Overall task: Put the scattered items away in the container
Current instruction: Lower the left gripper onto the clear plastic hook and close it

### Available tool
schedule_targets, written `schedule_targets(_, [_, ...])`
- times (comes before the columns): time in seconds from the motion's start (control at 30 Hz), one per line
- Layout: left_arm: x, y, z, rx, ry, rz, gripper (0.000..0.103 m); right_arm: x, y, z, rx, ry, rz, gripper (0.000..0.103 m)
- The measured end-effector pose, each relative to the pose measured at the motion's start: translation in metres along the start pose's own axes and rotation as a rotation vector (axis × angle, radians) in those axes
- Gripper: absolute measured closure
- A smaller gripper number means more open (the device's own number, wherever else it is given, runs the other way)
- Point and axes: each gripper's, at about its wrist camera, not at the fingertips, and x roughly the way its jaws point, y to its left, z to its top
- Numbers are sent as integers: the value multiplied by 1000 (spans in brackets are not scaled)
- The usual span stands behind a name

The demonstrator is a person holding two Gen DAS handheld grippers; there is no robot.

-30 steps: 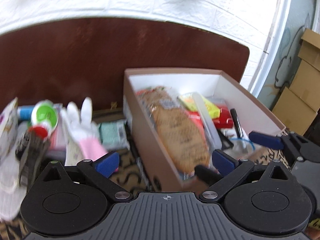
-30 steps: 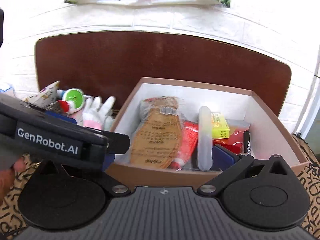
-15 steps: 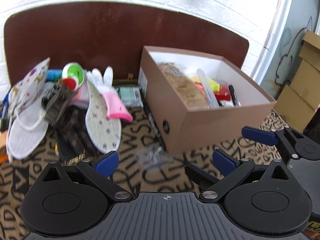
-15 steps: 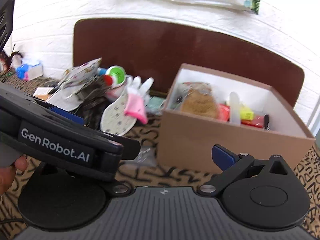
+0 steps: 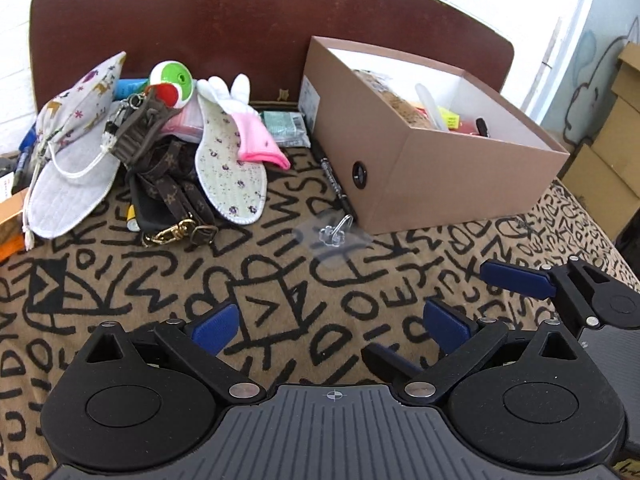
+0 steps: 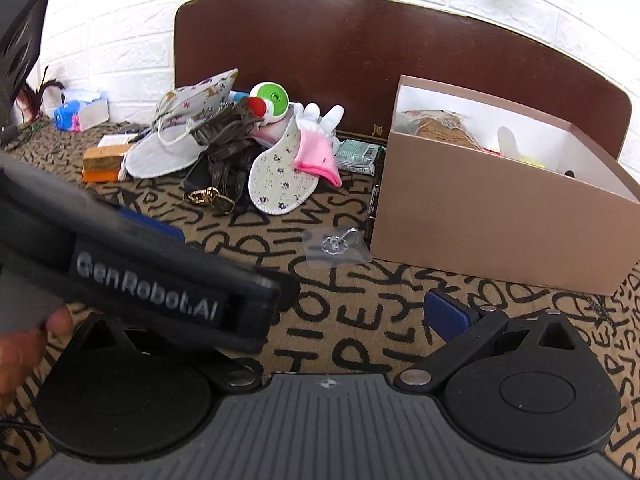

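Note:
The brown cardboard box [image 5: 440, 184] [image 6: 500, 220] stands on the patterned cloth with snack packets and a pen inside. To its left lies a pile: a printed hat [image 5: 76, 140], a floral insole [image 5: 232, 176], a pink and white glove [image 5: 256, 136], a green-capped bottle [image 5: 176, 80], a brown strap with a gold clasp [image 5: 172, 232]. A clear packet with a hook [image 5: 334, 236] [image 6: 336, 244] and a black marker [image 5: 336, 188] lie by the box's near left corner. My left gripper [image 5: 332, 326] is open and empty, well short of them. My right gripper [image 6: 332, 312] is open, its left finger hidden behind the left gripper.
A dark brown headboard [image 5: 260, 20] and white brick wall close off the back. Cardboard cartons [image 5: 612, 128] are stacked at the far right. An orange box [image 6: 102, 164] and a blue tissue pack [image 6: 76, 112] sit left of the pile. A hand [image 6: 24, 352] holds the left gripper.
Both grippers have drawn back from over the box towards me, so the box and the pile now sit farther off. Nothing was picked up.

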Motion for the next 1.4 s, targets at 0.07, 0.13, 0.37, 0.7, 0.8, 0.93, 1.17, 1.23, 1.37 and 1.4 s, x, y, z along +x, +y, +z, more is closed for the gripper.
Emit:
schedule_targets(0.07, [3, -1, 3, 19, -23, 10, 0, 6, 1, -2, -15, 3, -9, 0])
schedule_targets(0.13, [11, -2, 8, 45, -38, 22, 0, 13, 1, -4, -23, 3, -12, 0])
schedule_targets(0.37, [43, 1, 29, 86, 2, 15, 3, 38, -15, -5, 78, 32, -4, 1])
schedule_targets(0.7, [77, -7, 44, 154, 57, -43, 17, 58, -24, -1, 62, 8, -30, 7])
schedule_targets(0.8, [86, -7, 48, 169, 63, -49, 20, 65, -26, 2, 67, 17, -13, 12])
schedule_targets(0.93, [97, -5, 53, 176, 77, -58, 21, 75, -29, 5, 75, 28, -7, 16])
schedule_targets(1.17, [115, -2, 58, 192, 100, -73, 21, 88, -32, 11, 90, 36, 13, 21])
schedule_targets(1.23, [118, -4, 60, 212, 99, -73, 23, 91, -32, 13, 91, 34, 23, 23])
schedule_targets(1.37, [121, -3, 63, 245, 98, -74, 35, 92, -31, 15, 86, 35, 28, 26])
schedule_targets(1.4, [121, -4, 63, 253, 98, -81, 39, 92, -30, 14, 84, 35, 32, 27])
